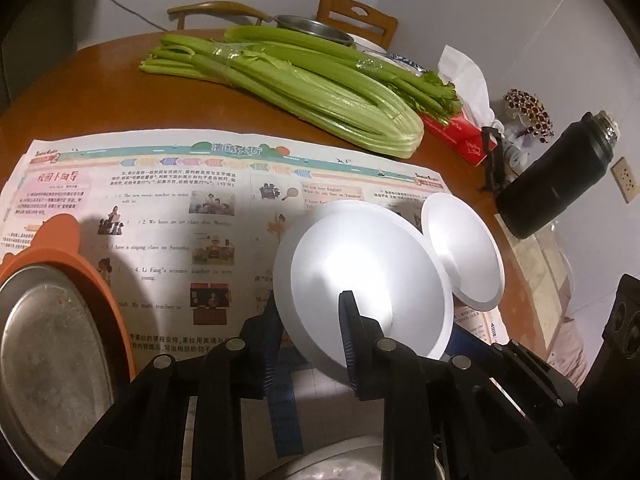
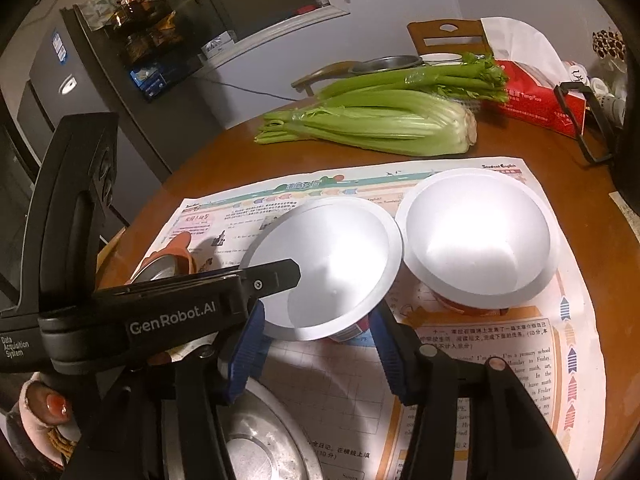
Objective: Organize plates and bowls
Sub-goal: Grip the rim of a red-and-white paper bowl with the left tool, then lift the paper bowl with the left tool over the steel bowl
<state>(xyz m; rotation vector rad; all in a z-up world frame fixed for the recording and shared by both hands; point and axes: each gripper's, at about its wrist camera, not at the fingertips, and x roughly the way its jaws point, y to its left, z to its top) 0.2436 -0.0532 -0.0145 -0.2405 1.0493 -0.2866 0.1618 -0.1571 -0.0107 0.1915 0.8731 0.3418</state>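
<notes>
Two white foam bowls stand on a newspaper. My left gripper is shut on the near rim of the left bowl, one finger inside and one outside, and the bowl is tipped up toward the camera. In the right wrist view that same bowl leans with the left gripper's upper finger lying over its rim. My right gripper is open, with the bowl's printed lower wall between its blue pads; I see no firm squeeze. The second bowl stands upright to the right, untouched.
Celery bunches lie across the far half of the round wooden table. An orange-rimmed steel pan is at the near left, a steel dish under the grippers. A black flask and a red tissue box stand at the right.
</notes>
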